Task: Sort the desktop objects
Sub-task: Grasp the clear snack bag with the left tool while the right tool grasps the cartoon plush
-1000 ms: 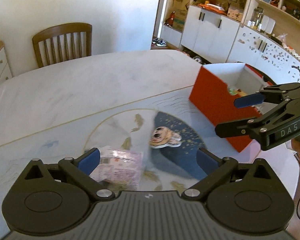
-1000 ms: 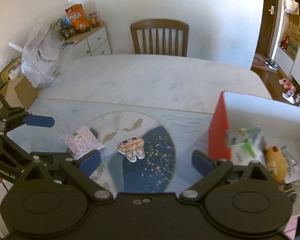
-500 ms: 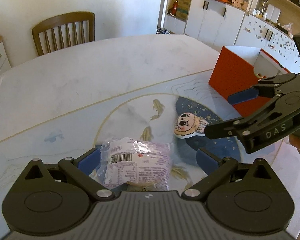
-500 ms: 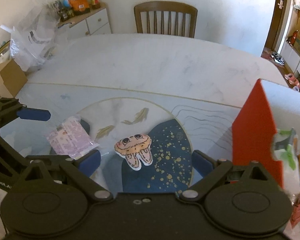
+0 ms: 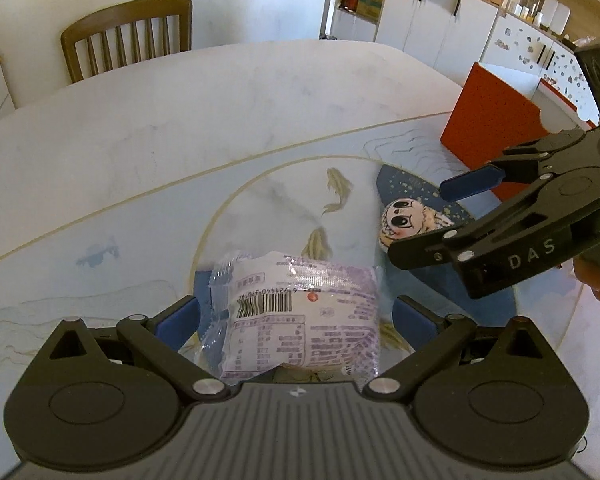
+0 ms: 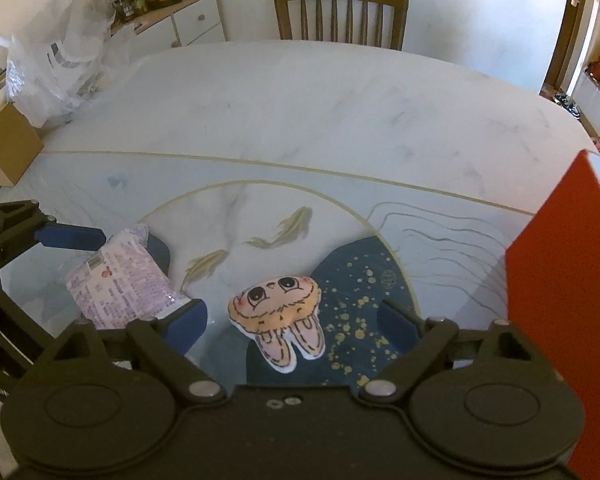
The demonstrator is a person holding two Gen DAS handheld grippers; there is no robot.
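A purple-and-white snack packet [image 5: 300, 312] lies on the table mat between the blue pads of my left gripper [image 5: 296, 316], which is open and low over it; the pads do not press on it. A small plush toy with big eyes and rabbit ears [image 6: 278, 304] lies between the fingers of my right gripper [image 6: 292, 320], whose jaws are closing but stand clear of the toy. The left wrist view shows the right gripper [image 5: 418, 222] over the toy [image 5: 412, 216]. The right wrist view shows the left gripper [image 6: 116, 246] around the packet [image 6: 120, 284].
A red box with white inner walls [image 5: 488, 120] stands on the table's right side [image 6: 560, 280]. A wooden chair [image 6: 340, 12] sits at the far edge. Off the table's left are a plastic bag [image 6: 60, 60] and a cardboard box [image 6: 4, 148].
Both grippers have come down toward the table. The packet now lies between the left fingers and the toy between the right fingers. The right jaws have narrowed a little.
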